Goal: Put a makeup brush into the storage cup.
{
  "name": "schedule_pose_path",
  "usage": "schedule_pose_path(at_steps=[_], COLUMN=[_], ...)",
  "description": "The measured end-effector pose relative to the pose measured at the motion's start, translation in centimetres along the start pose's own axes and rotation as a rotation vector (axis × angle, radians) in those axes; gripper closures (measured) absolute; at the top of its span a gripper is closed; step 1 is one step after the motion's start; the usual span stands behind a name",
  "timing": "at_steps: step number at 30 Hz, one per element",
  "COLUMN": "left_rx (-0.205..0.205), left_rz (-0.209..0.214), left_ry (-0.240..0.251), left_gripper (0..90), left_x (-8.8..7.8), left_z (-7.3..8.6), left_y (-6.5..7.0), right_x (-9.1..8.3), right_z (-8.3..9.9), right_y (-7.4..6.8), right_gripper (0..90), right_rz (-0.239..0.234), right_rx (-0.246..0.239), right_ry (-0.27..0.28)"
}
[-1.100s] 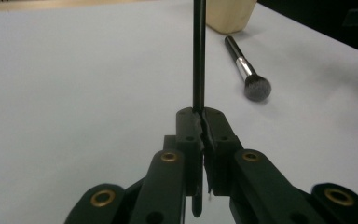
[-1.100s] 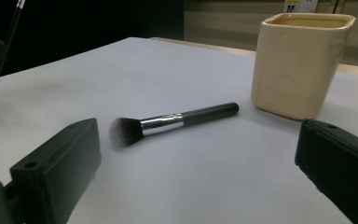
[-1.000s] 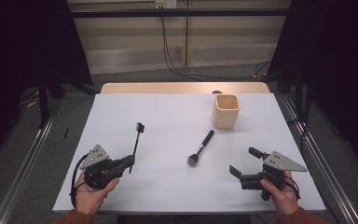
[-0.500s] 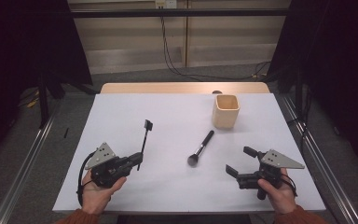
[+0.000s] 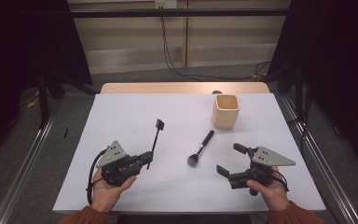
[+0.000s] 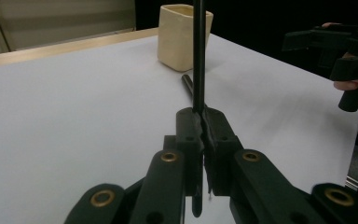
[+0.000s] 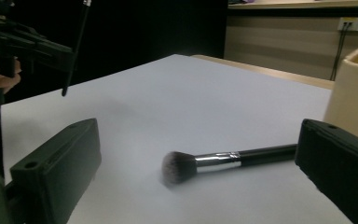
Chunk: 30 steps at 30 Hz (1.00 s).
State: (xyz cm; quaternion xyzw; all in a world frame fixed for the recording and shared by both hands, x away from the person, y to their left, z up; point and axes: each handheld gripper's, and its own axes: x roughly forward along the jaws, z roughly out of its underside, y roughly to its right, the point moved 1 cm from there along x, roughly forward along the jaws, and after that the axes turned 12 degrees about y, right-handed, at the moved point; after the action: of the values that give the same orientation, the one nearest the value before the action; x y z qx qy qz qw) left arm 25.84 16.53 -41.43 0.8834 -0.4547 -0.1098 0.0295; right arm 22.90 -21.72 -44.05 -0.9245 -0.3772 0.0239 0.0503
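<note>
My left gripper (image 5: 146, 159) is shut on the lower end of a thin black stick tool (image 5: 155, 139) with a small flat head, held above the white table (image 5: 121, 112) at the left. In the left gripper view the jaws (image 6: 201, 119) pinch the stick (image 6: 198, 51), which rises straight up. A black makeup brush (image 5: 200, 149) with a silver ferrule lies in the middle, bristles toward me. My right gripper (image 5: 230, 158) stands open just right of its bristles. In the right gripper view the brush (image 7: 223, 161) lies across, between the open jaws (image 7: 198, 140).
A beige square cup (image 5: 225, 111) stands upright at the back right, beyond the brush handle; the cup (image 6: 182, 35) sits behind the stick in the left gripper view. A wooden strip (image 5: 182, 87) edges the table's far side. Metal rails run on the floor at both sides.
My left gripper has carried the stick tool to the right, toward the table's middle. The right gripper has edged left, nearer the brush's bristles, still open.
</note>
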Motion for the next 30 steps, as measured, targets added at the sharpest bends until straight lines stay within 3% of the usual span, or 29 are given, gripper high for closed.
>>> schedule_pose_path(at_steps=[4,15,23,30], left_rx=[-0.014,-0.004,-0.004,0.011], left_rz=[0.009,0.026,0.048,0.077], left_ry=[-0.012,-0.004,0.005,0.006], left_gripper=[85.9,85.9,85.9,85.9], left_x=[0.6,1.9,3.3,4.9], left_z=[0.0,-0.6,-1.3,-1.7], left_y=[0.3,0.9,1.4,2.0], right_x=[0.9,3.5,5.4,7.1], right_z=[-0.2,-1.2,-2.3,-3.5], right_y=[-0.6,-1.7,-2.2,-2.4], right_gripper=[0.0,0.8,0.1,1.4], right_rz=[-0.033,-0.103,-0.148,-0.134], right_rx=[-0.002,0.006,0.040,0.039], right_ry=[0.001,0.016,0.016,0.012])
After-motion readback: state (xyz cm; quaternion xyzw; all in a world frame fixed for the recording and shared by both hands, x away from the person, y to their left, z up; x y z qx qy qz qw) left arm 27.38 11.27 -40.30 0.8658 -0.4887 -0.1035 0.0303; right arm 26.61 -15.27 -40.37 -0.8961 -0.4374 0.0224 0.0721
